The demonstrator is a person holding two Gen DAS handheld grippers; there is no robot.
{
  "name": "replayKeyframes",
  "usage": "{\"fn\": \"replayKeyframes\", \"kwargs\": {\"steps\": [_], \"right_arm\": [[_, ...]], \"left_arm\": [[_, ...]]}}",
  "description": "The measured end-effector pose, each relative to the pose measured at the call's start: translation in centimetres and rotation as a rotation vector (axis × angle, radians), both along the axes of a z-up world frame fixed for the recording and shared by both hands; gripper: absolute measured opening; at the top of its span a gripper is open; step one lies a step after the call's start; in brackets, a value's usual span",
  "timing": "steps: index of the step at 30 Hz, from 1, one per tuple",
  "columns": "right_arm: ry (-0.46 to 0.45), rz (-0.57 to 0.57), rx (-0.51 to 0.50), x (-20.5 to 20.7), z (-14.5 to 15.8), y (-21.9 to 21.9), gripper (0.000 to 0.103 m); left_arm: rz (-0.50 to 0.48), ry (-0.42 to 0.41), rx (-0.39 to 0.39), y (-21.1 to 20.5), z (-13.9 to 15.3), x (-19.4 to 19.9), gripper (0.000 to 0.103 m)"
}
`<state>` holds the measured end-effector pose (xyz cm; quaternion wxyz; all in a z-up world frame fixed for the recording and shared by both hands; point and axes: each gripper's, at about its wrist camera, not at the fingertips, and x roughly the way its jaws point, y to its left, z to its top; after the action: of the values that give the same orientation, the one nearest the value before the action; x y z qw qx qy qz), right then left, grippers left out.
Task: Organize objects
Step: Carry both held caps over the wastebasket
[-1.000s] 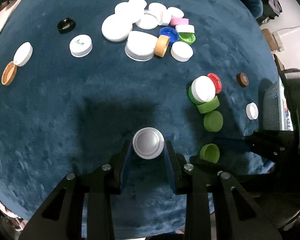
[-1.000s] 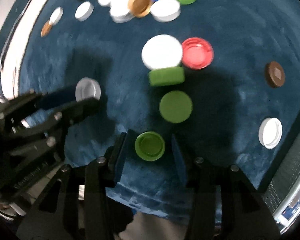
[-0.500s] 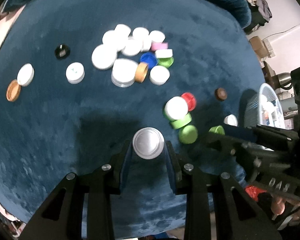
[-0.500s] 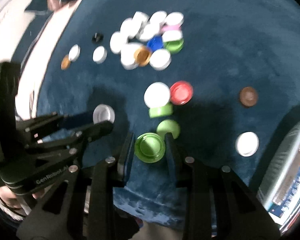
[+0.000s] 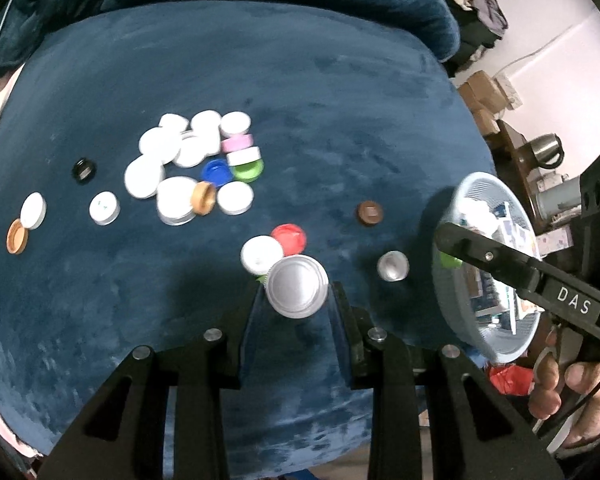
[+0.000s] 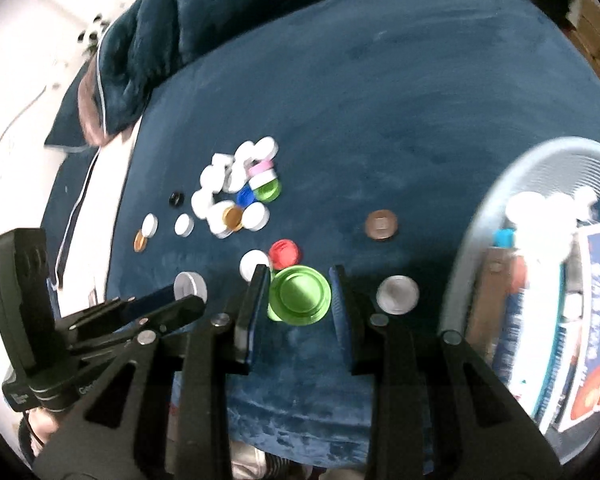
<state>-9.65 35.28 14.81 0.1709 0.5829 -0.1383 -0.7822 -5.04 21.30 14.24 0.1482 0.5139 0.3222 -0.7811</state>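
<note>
Gripping a round silver metal lid, the left gripper holds it clamped between both jaws above the dark blue velvet cushion. The right gripper is closed on a round green plastic cap, open side up, also clear of the cushion. A pale blue plastic mesh basket stands at the cushion's right edge, near the green cap. A cluster of mostly white plastic caps lies farther back on the cushion.
</note>
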Motion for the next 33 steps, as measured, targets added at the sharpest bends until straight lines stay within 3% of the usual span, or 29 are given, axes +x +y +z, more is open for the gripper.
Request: {"fn": "replayKeyframes", "kwargs": {"steps": [19, 25, 33], "right_arm": [[0.189, -0.480, -0.137, 5.1, 3.2, 15.7, 0.031], [0.214, -0.565, -0.135, 6.4, 3.3, 18.7, 0.031], [0.228, -0.591, -0.127, 7.6, 3.3, 20.5, 0.031]], "left_arm": [[-0.165, 0.064, 0.018, 8.7, 2.8, -7.8, 0.033], [-0.230, 0.073, 0.038, 11.9, 2.8, -10.4, 0.033], [-0.294, 0.104, 0.079, 15.1, 3.3, -12.7, 0.033]]}}
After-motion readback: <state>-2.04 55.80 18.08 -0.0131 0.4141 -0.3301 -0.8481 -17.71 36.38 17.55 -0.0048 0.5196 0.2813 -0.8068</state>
